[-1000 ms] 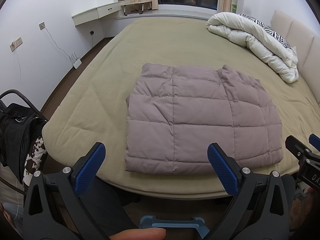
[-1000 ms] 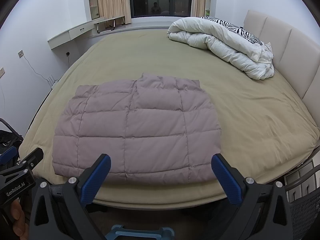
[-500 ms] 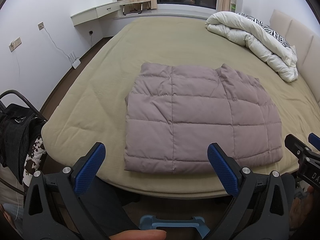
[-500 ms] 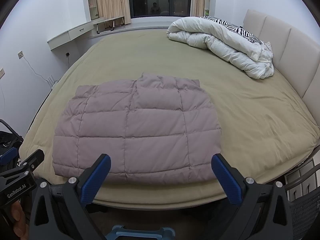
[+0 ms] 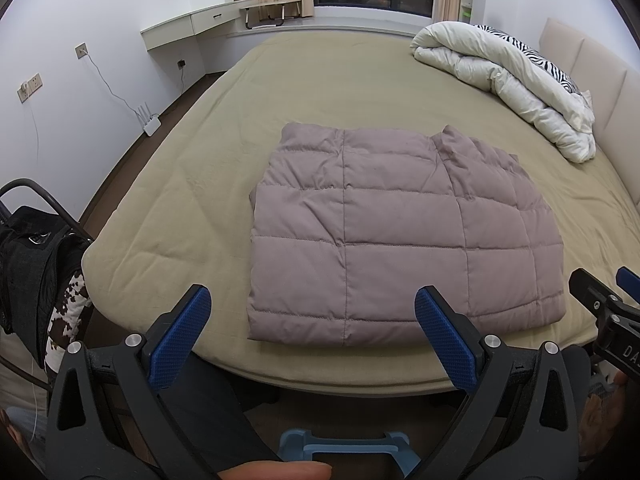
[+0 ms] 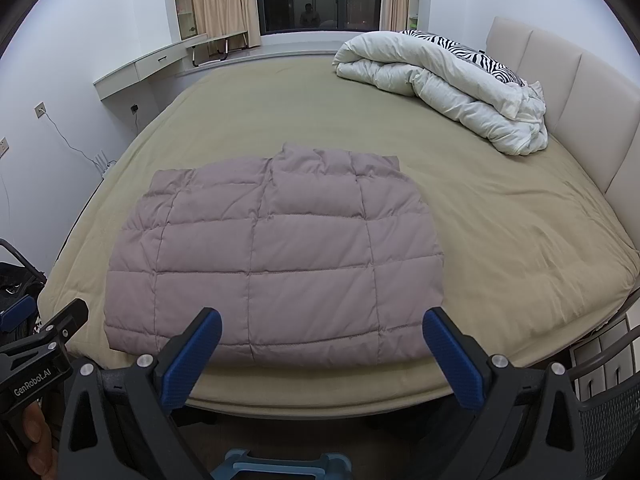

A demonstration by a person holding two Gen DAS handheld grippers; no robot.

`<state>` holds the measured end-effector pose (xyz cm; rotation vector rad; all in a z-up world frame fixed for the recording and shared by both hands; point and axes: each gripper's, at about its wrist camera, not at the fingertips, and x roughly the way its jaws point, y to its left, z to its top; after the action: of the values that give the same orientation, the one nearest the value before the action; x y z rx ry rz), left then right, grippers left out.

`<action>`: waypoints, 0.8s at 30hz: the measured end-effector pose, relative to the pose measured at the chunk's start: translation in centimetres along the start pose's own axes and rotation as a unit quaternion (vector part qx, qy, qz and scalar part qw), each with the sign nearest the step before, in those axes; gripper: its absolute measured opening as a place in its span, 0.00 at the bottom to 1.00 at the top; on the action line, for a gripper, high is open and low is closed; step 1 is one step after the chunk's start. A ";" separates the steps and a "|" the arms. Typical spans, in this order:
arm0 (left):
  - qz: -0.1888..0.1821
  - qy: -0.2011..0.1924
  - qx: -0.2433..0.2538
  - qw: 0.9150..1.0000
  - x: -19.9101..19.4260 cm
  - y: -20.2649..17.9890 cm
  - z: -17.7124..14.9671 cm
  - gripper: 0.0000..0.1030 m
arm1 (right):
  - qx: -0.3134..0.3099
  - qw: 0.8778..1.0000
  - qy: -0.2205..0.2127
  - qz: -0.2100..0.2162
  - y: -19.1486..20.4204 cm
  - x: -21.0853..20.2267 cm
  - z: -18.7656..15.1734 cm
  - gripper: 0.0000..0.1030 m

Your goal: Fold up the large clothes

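A mauve quilted puffer jacket (image 5: 400, 236) lies folded into a flat rectangle on the olive bed (image 5: 180, 208), near the bed's front edge. The right wrist view shows the same jacket (image 6: 276, 256) with its collar end pointing away. My left gripper (image 5: 312, 316) is open, held back from the front edge, nothing between its blue pads (image 5: 180, 332). My right gripper (image 6: 320, 340) is open too, hovering before the jacket's near hem, empty. Each gripper shows at the side of the other's view: the right gripper (image 5: 604, 312) and the left gripper (image 6: 44, 344).
A rolled white duvet (image 6: 444, 84) with a zebra pillow sits at the bed's far right by the padded headboard (image 6: 560, 80). Dark clothes hang on a chair (image 5: 36, 264) at the left. A wire basket (image 6: 608, 416) stands at the right. A person's fingertip (image 5: 276, 470) shows below.
Both grippers stay open and empty. The views have shifted only slightly; the jacket lies unchanged on the bed.
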<state>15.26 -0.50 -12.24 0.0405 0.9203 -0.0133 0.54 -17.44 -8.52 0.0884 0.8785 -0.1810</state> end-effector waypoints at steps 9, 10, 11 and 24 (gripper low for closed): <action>0.000 0.000 0.000 1.000 0.0 0.0 0.0 1.00 | 0.000 1.000 0.000 0.001 -0.1 0.0 0.0 1.00; 0.001 0.000 0.000 1.000 0.0 0.0 0.0 1.00 | 0.000 1.000 0.000 0.000 -0.1 0.0 0.0 1.00; 0.000 0.000 0.001 1.000 0.1 0.0 0.0 1.00 | 0.000 1.000 0.001 0.000 0.0 0.0 0.0 1.00; -0.001 0.003 0.003 1.000 0.5 0.1 0.0 1.00 | 0.002 1.000 0.006 0.000 0.5 0.8 -0.5 1.00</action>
<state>15.55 -0.37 -12.64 0.0442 0.9270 -0.0181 0.74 -17.00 -9.40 0.0925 0.8898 -0.1818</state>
